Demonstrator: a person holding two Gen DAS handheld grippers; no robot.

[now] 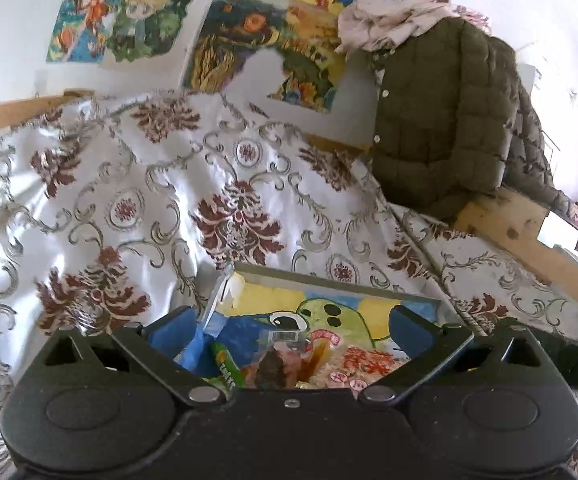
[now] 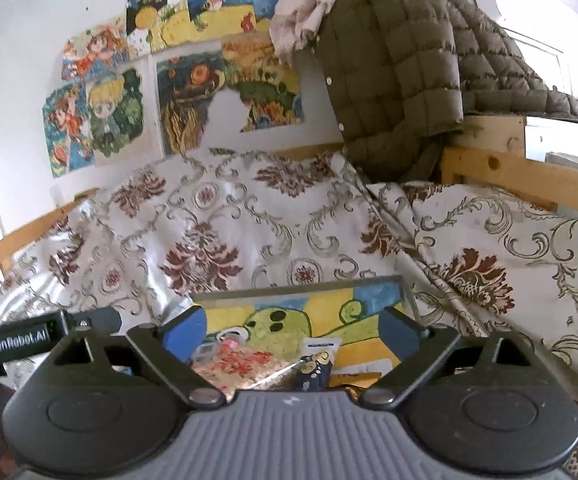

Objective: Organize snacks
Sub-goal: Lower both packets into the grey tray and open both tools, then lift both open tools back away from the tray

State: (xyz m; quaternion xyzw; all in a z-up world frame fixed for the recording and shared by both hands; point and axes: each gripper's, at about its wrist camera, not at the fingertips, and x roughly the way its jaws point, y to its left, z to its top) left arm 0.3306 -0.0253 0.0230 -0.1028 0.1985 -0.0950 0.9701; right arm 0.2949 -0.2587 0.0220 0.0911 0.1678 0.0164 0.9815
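Snack packets lie on a painted board (image 1: 329, 300) on the bed. In the left wrist view I see a green stick pack (image 1: 225, 368), a blue bag (image 1: 241, 332), a clear packet with brown contents (image 1: 279, 364) and a red-printed packet (image 1: 365, 364). My left gripper (image 1: 291, 330) is open above them and holds nothing. In the right wrist view the red-printed packet (image 2: 237, 364) and a dark packet (image 2: 315, 372) lie on the board (image 2: 369, 328). My right gripper (image 2: 293, 332) is open and empty above them.
A white bedspread (image 1: 149, 200) with brown floral print covers the bed. A green quilted jacket (image 1: 441, 112) hangs over the wooden bed frame (image 1: 501, 216) at the right. Drawings hang on the wall behind. The left gripper's body (image 2: 21, 340) shows at the left of the right wrist view.
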